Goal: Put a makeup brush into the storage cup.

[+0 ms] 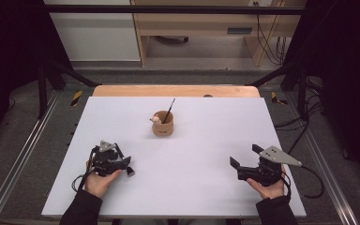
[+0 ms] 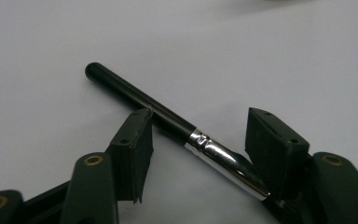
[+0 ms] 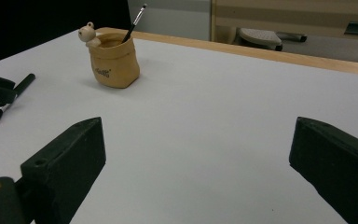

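Observation:
A black-handled brush with a silver ferrule (image 2: 168,119) lies flat on the white table (image 1: 192,154). My left gripper (image 2: 198,116) is low over it at the table's near left (image 1: 124,161), jaws open and straddling the brush slantwise; one jaw tip is right at the handle, with no firm pinch visible. From the right gripper view the same brush (image 3: 16,91) shows at far left. My right gripper (image 3: 198,126) rests open and empty at the near right (image 1: 244,155). A tan holder cup (image 1: 163,127) (image 3: 114,60) stands mid-table with a thin brush (image 1: 169,110) (image 3: 136,21) upright in it.
A small bear figure (image 1: 156,119) (image 3: 87,33) sits on the cup's rim. A wooden strip (image 1: 176,90) runs along the table's far edge, with furniture and cables beyond. Dark metal frame rails (image 1: 14,168) flank the table.

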Demonstrator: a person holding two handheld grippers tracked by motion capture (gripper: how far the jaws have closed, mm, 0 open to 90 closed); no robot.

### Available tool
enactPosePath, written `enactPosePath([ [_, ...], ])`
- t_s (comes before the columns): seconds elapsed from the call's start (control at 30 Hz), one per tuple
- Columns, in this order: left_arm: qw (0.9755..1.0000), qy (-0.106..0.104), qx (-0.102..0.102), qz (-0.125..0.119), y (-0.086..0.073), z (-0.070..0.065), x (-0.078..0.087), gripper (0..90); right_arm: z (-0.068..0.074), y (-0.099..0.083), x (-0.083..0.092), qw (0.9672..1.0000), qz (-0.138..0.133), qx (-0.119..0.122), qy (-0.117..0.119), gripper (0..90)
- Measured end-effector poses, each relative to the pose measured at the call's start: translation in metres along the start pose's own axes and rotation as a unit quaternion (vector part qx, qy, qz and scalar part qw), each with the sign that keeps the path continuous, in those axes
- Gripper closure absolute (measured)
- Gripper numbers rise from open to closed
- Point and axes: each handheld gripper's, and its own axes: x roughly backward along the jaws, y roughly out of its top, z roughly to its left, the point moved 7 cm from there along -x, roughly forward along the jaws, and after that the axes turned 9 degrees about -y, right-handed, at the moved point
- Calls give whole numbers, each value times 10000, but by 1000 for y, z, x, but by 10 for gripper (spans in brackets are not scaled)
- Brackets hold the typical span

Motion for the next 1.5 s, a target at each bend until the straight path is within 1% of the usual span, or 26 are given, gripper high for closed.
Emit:
enactPosePath([
  [0.2,10000,-21,50,34,-1,1,1,478,0,0,-1,10000,-4,11,2,42],
  [0.47,9996,-122,258,82,-1,-2,3,555,0,-1,-1,10000,9,13,-5,42],
  [0.53,9994,-154,292,143,-2,-1,4,567,1,-1,-1,10000,10,5,5,42],
  [0.6,9992,-172,316,149,-2,-2,4,578,1,-1,-1,10000,13,20,7,42],
  [0.93,9991,-191,315,226,-1,-5,4,615,2,-2,-2,10000,29,42,8,42],
  [1.07,9986,-266,377,252,-2,-5,4,636,1,-2,-1,10000,34,50,7,42],
  [1.27,9985,-262,362,322,-2,-5,5,656,3,-1,-1,10000,35,41,8,42],
  [1.37,9982,-281,347,406,-2,-4,7,668,2,-1,-1,10000,41,39,13,42],
  [1.5,9981,-300,279,455,-2,-5,8,694,3,-1,-1,10000,28,64,16,42],
])
